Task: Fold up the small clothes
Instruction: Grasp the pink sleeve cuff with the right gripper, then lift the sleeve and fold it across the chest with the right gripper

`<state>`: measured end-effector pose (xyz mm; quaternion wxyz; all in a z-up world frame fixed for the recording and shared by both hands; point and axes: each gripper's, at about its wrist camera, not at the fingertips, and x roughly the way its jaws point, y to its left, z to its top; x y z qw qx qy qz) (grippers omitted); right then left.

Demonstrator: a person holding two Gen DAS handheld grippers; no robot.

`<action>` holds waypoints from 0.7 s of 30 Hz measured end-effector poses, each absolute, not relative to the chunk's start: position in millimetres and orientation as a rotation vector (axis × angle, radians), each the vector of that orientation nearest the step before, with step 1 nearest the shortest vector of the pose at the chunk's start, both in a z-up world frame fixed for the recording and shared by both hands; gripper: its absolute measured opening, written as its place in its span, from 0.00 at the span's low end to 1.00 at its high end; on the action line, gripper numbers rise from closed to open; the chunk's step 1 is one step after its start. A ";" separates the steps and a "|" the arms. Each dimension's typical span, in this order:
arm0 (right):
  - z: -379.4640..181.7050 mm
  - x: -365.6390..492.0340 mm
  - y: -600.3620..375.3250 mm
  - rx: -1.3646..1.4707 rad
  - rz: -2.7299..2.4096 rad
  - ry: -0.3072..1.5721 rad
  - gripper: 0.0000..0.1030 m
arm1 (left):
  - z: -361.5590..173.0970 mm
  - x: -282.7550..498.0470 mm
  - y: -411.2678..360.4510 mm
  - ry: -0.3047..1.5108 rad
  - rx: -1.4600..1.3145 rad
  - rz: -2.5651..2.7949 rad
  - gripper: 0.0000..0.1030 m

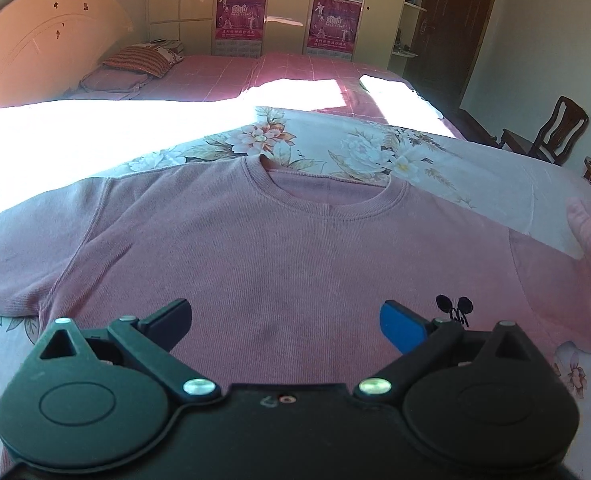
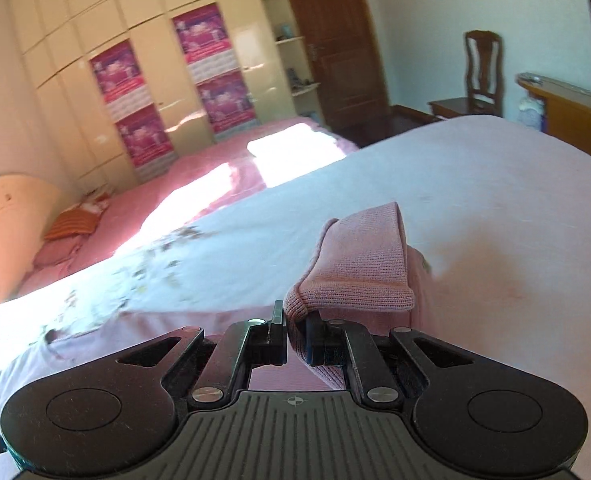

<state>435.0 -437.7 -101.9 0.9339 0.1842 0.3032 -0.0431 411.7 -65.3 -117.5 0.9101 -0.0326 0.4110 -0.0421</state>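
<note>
Here, in the left wrist view, a pink sweater [image 1: 287, 248] lies flat, front up, on a floral bedspread [image 1: 375, 144], collar toward the far side and one sleeve spread out to the left. The left gripper [image 1: 285, 326] hovers above the near chest with its fingers spread wide, holding nothing, and a small black cartoon print [image 1: 453, 308] sits just right of the blue pad [image 1: 401, 326]. At the far right edge a lifted cuff (only a sliver of it) meets a black tip. The right wrist view shows what that edge hides: the right gripper [image 2: 295, 336] has its fingers closed on the ribbed sleeve cuff [image 2: 359, 264], which stands bunched above the white spread. This view is blurred, and the sweater's body shows only as a pink strip to the near left. Both views show a second bed [image 1: 231, 76] with pink sheets and a cream wardrobe [image 2: 151, 12] at the far side.
</note>
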 end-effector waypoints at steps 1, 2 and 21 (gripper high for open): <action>-103.0 440.4 -414.2 0.360 -0.042 0.624 0.07 | -117.2 412.4 -57.7 0.845 -0.070 -0.079 0.97; -105.6 445.5 -388.8 0.345 0.007 0.633 0.07 | -116.6 412.9 -49.9 0.842 -0.075 -0.070 0.97; -138.4 417.8 -294.9 0.203 0.070 0.750 0.64 | -168.6 450.7 -44.4 1.023 -0.248 -0.325 0.97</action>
